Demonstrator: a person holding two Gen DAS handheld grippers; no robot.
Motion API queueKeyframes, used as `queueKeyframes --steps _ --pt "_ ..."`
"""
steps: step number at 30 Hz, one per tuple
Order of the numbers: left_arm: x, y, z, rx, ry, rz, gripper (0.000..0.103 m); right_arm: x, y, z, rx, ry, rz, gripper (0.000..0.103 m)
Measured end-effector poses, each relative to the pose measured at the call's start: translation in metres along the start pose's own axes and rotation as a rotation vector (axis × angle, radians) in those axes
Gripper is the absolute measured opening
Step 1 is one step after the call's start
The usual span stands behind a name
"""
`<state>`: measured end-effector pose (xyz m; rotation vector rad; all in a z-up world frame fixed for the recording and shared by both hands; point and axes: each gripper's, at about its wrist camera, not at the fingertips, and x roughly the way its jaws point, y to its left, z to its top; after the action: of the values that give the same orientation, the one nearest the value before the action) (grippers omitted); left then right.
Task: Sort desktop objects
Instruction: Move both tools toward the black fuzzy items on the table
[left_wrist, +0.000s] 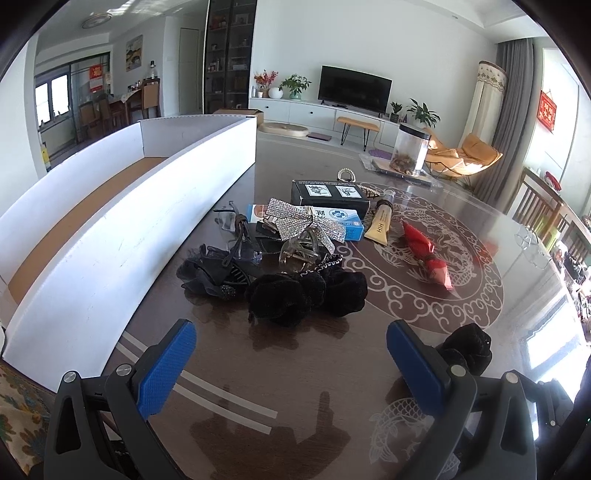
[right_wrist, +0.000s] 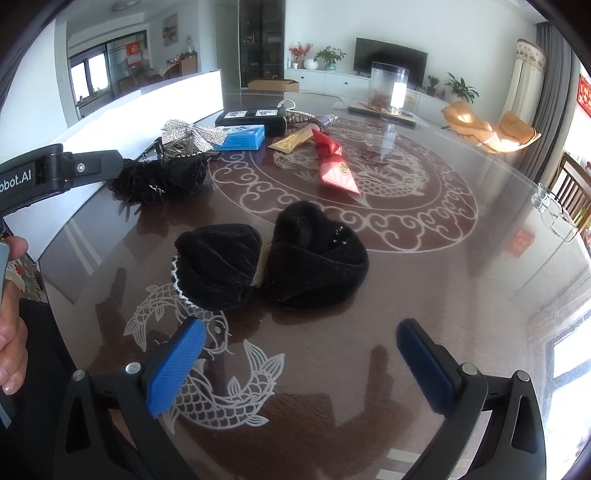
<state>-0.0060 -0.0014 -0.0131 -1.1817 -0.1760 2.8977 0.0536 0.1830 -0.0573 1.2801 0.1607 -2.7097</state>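
Observation:
My left gripper is open and empty, a little short of a pile of hair accessories: a black velvet bow, a black lace clip, a clear claw clip and a rhinestone bow. Behind them lie a blue box, a black box, a gold tube and a red packet. My right gripper is open and empty, just short of a separate black velvet bow. That bow shows beside my left gripper's right finger.
A long white cardboard tray with a brown floor stands on the left of the glass-topped table. A clear jar stands at the far side. Glasses lie near the right edge. The left gripper's body reaches into the right wrist view.

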Motion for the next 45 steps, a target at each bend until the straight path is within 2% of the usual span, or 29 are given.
queueKeyframes --steps 4,17,40,45 --pt "0.004 0.003 0.001 -0.022 0.024 -0.002 0.103 -0.002 -0.006 0.000 0.021 0.002 0.007 0.103" --pt "0.004 -0.010 -0.002 0.047 0.018 0.036 0.103 -0.001 -0.013 -0.003 0.049 0.005 0.032 0.103" --pt "0.004 -0.008 -0.001 0.034 0.019 0.028 0.103 -0.001 -0.006 -0.002 0.031 0.015 0.042 0.103" --pt "0.004 -0.006 -0.001 0.019 0.021 0.029 0.103 0.005 -0.002 0.003 0.027 0.034 0.076 0.103"
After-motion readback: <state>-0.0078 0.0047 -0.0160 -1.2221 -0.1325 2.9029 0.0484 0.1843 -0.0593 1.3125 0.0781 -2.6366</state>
